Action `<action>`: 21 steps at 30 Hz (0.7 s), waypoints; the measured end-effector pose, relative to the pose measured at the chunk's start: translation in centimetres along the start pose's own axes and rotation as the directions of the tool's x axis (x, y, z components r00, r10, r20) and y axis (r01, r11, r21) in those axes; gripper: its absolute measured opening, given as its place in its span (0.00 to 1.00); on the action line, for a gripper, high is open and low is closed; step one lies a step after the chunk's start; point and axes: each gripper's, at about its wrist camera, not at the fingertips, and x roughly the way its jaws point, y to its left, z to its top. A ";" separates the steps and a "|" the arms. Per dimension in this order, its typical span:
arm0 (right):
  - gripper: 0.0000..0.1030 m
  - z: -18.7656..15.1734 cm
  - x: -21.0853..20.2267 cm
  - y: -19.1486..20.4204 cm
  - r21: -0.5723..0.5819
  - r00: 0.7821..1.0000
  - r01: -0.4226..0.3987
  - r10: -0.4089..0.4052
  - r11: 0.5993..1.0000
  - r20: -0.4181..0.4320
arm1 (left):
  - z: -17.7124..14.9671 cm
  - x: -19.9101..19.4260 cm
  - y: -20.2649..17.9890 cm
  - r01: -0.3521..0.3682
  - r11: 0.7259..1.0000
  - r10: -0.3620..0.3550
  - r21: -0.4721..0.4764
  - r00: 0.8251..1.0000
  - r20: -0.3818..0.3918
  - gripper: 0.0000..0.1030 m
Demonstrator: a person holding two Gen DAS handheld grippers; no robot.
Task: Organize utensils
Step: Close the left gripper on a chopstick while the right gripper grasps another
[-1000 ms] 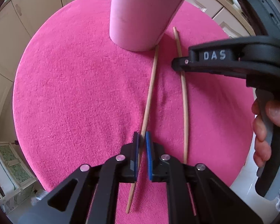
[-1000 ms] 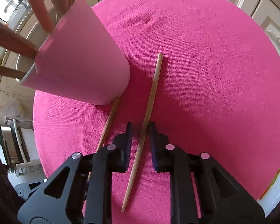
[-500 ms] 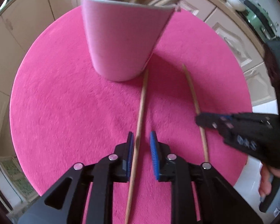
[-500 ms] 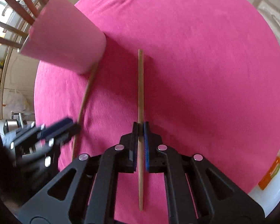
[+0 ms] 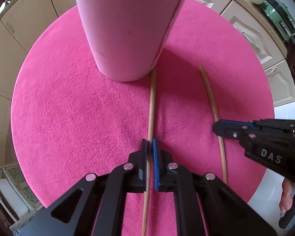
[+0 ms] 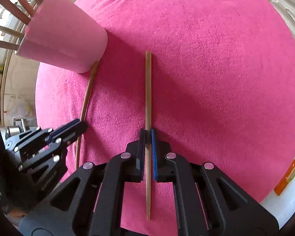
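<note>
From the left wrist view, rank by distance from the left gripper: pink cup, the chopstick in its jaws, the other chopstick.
1. Gripped chopstick, between the left gripper's fingers.
2. Other chopstick, off to the right, held by the right gripper.
3. Pink cup, ahead, farthest.

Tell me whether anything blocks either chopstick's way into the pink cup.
Nothing visible does. Each hand-held gripper, left and right, is closed on a thin wooden chopstick; only bare pink round cloth lies before the pink cup.

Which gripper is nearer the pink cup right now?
Left. The left gripper is shut on the chopstick whose far end reaches the pink cup. The right gripper grips the other chopstick, farther out to the cup's right.
</note>
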 end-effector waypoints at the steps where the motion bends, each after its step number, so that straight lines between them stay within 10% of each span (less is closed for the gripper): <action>1: 0.06 0.0 0.0 0.2 -0.019 1.000 0.006 -0.006 1.000 0.002 | -0.3 -0.1 0.0 0.004 1.000 -0.004 -0.007 1.000 0.000 0.05; 21: 0.06 -1.9 -5.7 -2.4 -0.099 0.982 -0.144 0.155 0.985 0.108 | -4.8 -6.8 0.9 0.092 0.989 -0.068 -0.114 0.977 0.200 0.05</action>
